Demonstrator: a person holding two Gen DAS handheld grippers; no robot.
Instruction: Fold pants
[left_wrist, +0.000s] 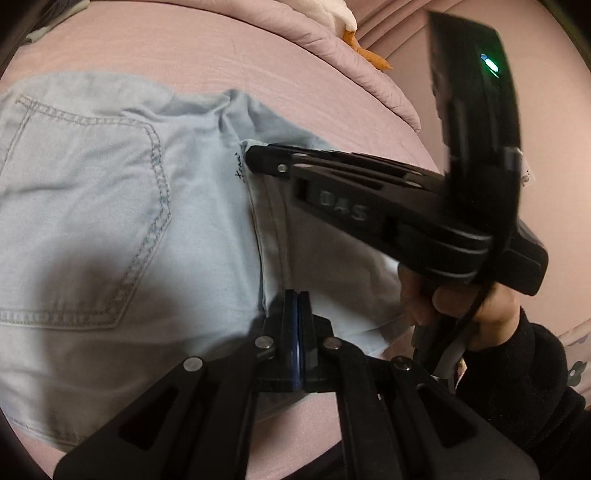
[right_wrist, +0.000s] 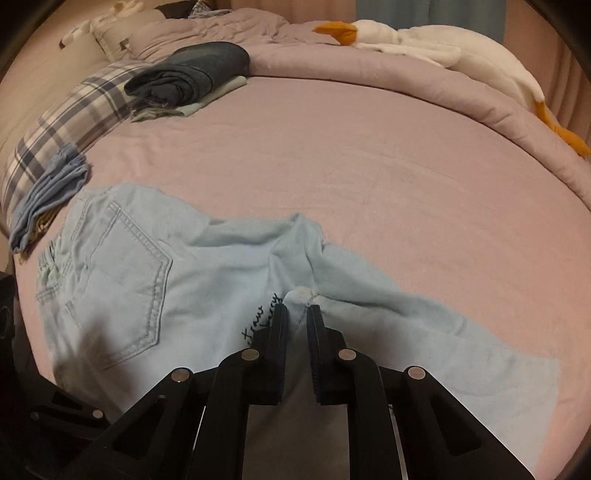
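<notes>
Light blue jeans (left_wrist: 92, 206) lie on a pink bed sheet, back pocket (left_wrist: 81, 192) up, legs folded back over the seat. My left gripper (left_wrist: 298, 295) is shut on the near hem edge of the folded leg. My right gripper (right_wrist: 298, 310) shows in the left wrist view (left_wrist: 251, 155) at the far end of the same hem. Its jaws stand narrowly apart around a bunched white hem fold (right_wrist: 301, 295), beside black embroidered lettering (right_wrist: 260, 321). In the right wrist view the jeans (right_wrist: 155, 280) spread left, the waistband (right_wrist: 50, 266) at far left.
A stack of folded dark and pale clothes (right_wrist: 192, 77) sits at the back left. A plaid pillow (right_wrist: 74, 118) and a folded blue garment (right_wrist: 48, 192) lie on the left. A rolled pink duvet (right_wrist: 443, 92) and a white goose plush (right_wrist: 424, 40) line the far edge.
</notes>
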